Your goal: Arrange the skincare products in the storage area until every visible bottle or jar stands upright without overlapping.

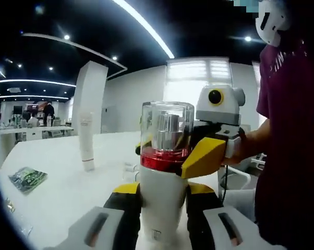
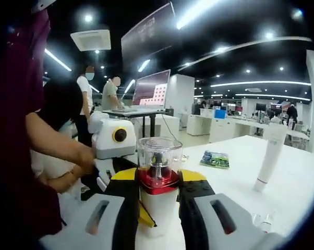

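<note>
A white bottle (image 1: 165, 182) with a red collar and a clear cap stands upright between my left gripper's (image 1: 162, 208) jaws, which are shut on its white body. My right gripper (image 1: 170, 153) comes in from the right, its yellow fingers (image 1: 204, 156) pressed against the red collar. In the right gripper view the same bottle (image 2: 158, 174) sits between my right gripper's (image 2: 158, 203) jaws, shut on it. The left gripper (image 2: 102, 177) shows behind it on the left, held by a hand (image 2: 81, 156). A tall white tube (image 1: 86, 140) (image 2: 269, 156) stands upright on the table.
The white table (image 1: 68, 192) carries a green packet (image 1: 27, 178) (image 2: 215, 159) and a small clear item (image 2: 261, 221) near the front edge. A person in a dark red shirt (image 1: 290, 130) stands close on the right. Desks and people are far behind.
</note>
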Tool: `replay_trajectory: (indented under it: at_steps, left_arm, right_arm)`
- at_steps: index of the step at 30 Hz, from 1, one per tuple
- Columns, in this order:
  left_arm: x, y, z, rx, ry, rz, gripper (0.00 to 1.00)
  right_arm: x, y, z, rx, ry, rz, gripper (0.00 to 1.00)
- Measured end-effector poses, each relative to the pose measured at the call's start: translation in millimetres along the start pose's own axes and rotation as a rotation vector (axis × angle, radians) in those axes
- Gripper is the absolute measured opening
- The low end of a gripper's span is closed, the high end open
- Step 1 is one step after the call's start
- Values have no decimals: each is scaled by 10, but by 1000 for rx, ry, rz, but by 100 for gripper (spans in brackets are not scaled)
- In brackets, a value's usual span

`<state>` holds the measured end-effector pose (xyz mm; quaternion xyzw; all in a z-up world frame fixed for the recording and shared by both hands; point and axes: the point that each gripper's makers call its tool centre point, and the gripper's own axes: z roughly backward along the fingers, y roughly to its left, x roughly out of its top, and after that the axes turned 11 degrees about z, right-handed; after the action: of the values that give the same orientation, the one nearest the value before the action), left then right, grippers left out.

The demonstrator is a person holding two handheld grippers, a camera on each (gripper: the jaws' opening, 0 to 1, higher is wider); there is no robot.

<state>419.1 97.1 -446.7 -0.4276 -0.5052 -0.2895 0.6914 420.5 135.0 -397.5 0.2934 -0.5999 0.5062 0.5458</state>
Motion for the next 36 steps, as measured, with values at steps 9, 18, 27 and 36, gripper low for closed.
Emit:
replay_trajectory:
  at_steps: [9,18,27,36]
  left_arm:
    - [-4,2,-17,14,5,-22,32]
    - [1,16,-8,37,-11,-24,32]
    - [-73,36,-14,77,-29,26,33]
    - [-135,151,70,129,-77,106,33]
  right_arm:
    - [-106,3,5,44,63,-16,32]
    - [-122,38,7,8,91,-35,30]
    - [-155,-15,44,12,94,-46,27]
    - [-191,-293,147,-9,100,-67,27]
